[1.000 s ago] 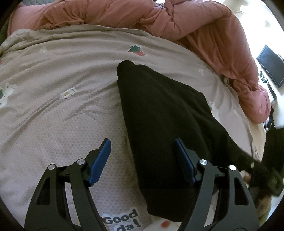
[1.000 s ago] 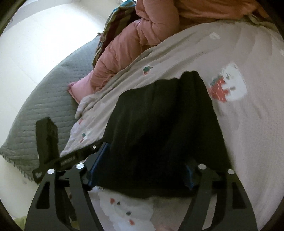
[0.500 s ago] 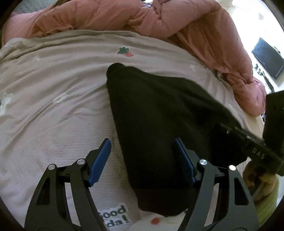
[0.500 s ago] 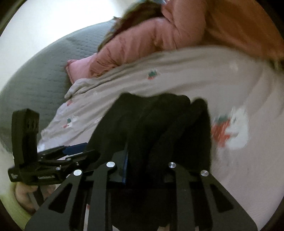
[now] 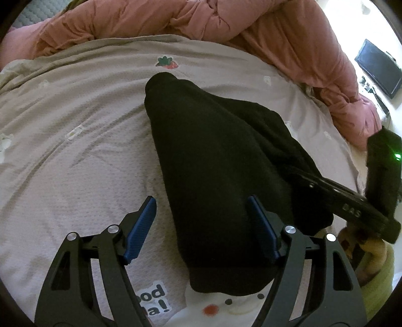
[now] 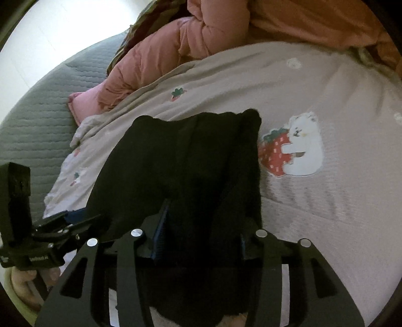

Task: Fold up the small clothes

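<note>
A black garment [image 5: 213,161] lies folded lengthwise on a beige bed sheet [image 5: 75,156]. My left gripper [image 5: 203,221] is open, its blue pads straddling the garment's near left edge, touching nothing. My right gripper [image 6: 201,226] is shut on a bunched fold of the black garment [image 6: 191,156] at its near end. It also shows in the left wrist view [image 5: 334,198], gripping the garment's right edge. My left gripper also shows at the left of the right wrist view [image 6: 72,221], beside the garment.
A pink quilt [image 5: 226,22] is piled along the far side of the bed. A grey quilted cover [image 6: 37,113] lies beyond the sheet's left edge. A dark monitor [image 5: 379,68] stands at the far right. The sheet has strawberry and bear prints [image 6: 291,148].
My right gripper closed from open onto the garment's near edge and bunched it up. My left gripper stayed open, and its view shifted slightly over the garment.
</note>
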`<action>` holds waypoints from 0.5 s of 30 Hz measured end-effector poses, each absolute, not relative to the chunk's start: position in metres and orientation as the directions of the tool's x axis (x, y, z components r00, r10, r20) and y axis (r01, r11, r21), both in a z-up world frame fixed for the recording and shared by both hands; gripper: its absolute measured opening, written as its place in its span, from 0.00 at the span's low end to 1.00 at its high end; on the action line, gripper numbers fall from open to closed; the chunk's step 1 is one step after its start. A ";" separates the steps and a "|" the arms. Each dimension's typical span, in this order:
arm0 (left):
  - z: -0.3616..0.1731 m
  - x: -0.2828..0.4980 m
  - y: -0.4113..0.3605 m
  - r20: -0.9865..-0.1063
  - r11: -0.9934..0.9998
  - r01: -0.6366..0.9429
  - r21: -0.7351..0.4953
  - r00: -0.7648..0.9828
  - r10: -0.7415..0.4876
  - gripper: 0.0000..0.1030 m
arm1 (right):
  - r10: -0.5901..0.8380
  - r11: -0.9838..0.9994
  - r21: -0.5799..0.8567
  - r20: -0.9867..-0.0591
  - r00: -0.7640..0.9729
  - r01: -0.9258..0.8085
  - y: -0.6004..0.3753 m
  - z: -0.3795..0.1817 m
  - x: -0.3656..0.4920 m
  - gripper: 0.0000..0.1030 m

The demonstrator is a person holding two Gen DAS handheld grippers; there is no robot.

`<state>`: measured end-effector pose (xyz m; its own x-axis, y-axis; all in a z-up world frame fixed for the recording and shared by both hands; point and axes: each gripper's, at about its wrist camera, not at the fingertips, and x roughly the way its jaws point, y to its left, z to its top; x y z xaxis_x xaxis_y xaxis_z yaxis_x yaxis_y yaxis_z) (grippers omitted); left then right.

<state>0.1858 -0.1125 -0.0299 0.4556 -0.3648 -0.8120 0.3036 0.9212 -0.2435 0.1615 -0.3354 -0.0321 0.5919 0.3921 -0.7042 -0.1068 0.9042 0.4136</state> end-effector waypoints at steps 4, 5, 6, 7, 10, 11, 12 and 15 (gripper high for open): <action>-0.030 0.183 -0.107 -0.807 0.921 0.297 -0.250 0.462 -0.368 0.65 | 0.378 0.909 0.406 -0.699 0.607 -0.098 -0.338 -0.026 0.146 0.45; -0.030 0.183 -0.106 -0.807 0.921 0.297 -0.250 0.463 -0.368 0.65 | 0.374 0.910 0.403 -0.700 0.609 -0.096 -0.337 -0.026 0.145 0.46; -0.030 0.182 -0.106 -0.806 0.922 0.297 -0.250 0.464 -0.368 0.65 | 0.366 0.914 0.395 -0.699 0.615 -0.095 -0.336 -0.025 0.141 0.46; -0.030 0.181 -0.105 -0.805 0.922 0.298 -0.249 0.465 -0.368 0.65 | 0.358 0.918 0.386 -0.700 0.618 -0.094 -0.336 -0.024 0.138 0.46; -0.029 0.179 -0.105 -0.803 0.923 0.301 -0.241 0.472 -0.364 0.65 | 0.334 0.930 0.353 -0.704 0.626 -0.100 -0.333 -0.022 0.129 0.45; -0.029 0.179 -0.105 -0.802 0.923 0.302 -0.238 0.474 -0.362 0.65 | 0.334 0.932 0.347 -0.706 0.625 -0.107 -0.331 -0.022 0.127 0.44; -0.028 0.178 -0.105 -0.801 0.924 0.302 -0.236 0.477 -0.361 0.66 | 0.334 0.932 0.345 -0.706 0.625 -0.109 -0.330 -0.021 0.126 0.43; -0.026 0.175 -0.104 -0.800 0.924 0.307 -0.226 0.483 -0.356 0.67 | 0.335 0.932 0.345 -0.706 0.624 -0.109 -0.330 -0.021 0.123 0.36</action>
